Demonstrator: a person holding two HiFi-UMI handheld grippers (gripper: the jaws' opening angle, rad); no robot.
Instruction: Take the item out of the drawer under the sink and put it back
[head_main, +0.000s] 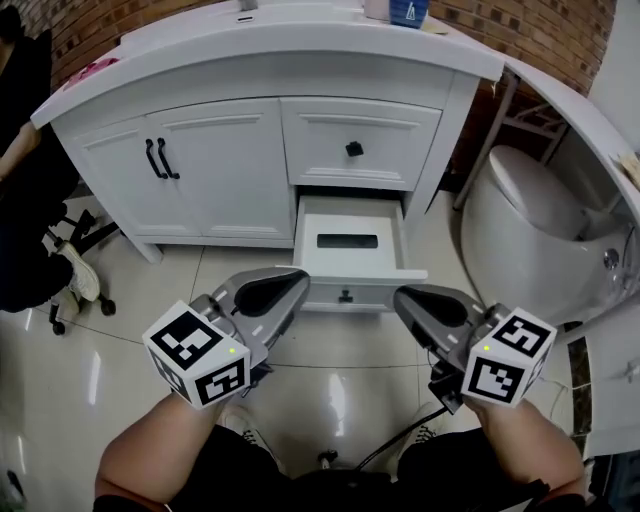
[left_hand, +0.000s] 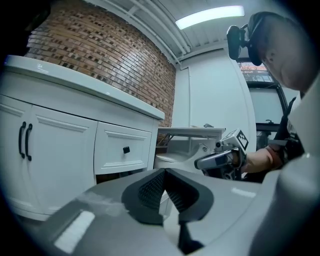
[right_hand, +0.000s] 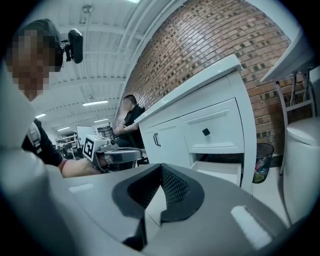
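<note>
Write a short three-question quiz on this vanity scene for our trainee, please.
1. True or false: the lower drawer stands open.
2. What lies in that drawer? A) a dark rectangular item B) a red cup C) nothing
3. Fill in: the left gripper and the right gripper both have their jaws ____ and hold nothing.

Key: 1 true; 2 A; 3 shut.
</note>
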